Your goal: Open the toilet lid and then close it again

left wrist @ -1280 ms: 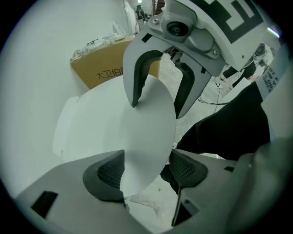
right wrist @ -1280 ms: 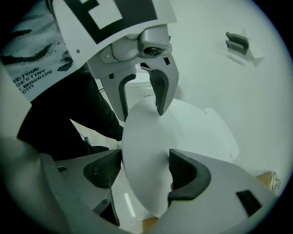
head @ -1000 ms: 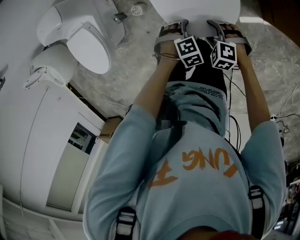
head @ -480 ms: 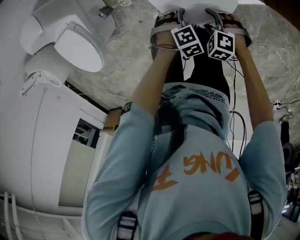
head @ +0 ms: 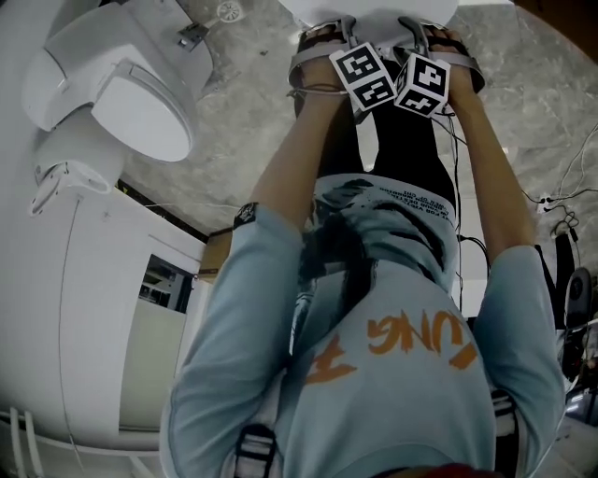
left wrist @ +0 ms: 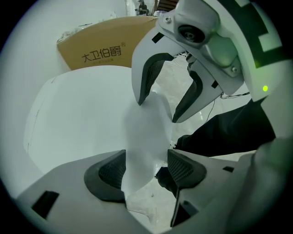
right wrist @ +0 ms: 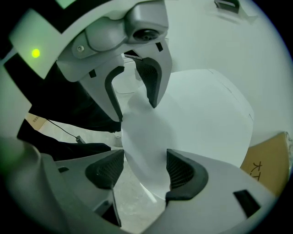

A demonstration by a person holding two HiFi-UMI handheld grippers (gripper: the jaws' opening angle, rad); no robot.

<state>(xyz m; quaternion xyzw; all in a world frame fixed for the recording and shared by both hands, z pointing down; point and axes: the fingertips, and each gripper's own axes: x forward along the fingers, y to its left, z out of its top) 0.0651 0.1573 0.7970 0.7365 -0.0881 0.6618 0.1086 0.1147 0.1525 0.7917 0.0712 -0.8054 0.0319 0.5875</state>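
Toilet lid (head: 374, 11) at the top of the head view, its front rim between the jaws of both grippers. Left gripper (left wrist: 146, 167) and right gripper (right wrist: 145, 171) point down side by side, the person (head: 392, 364) bent forward with arms outstretched. Jaws wide, just closing a little, pads not pressing. Grey marbled floor (head: 533, 121); second toilet (head: 140, 112) at left; cardboard box (left wrist: 105, 45) beyond

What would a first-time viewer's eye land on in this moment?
At the top of the head view, the left gripper and right gripper sit side by side at the white toilet lid. Their jaws have just been closing, with its rim between them. The person's light blue shirt with orange print fills the middle, and a second toilet stands at upper left.
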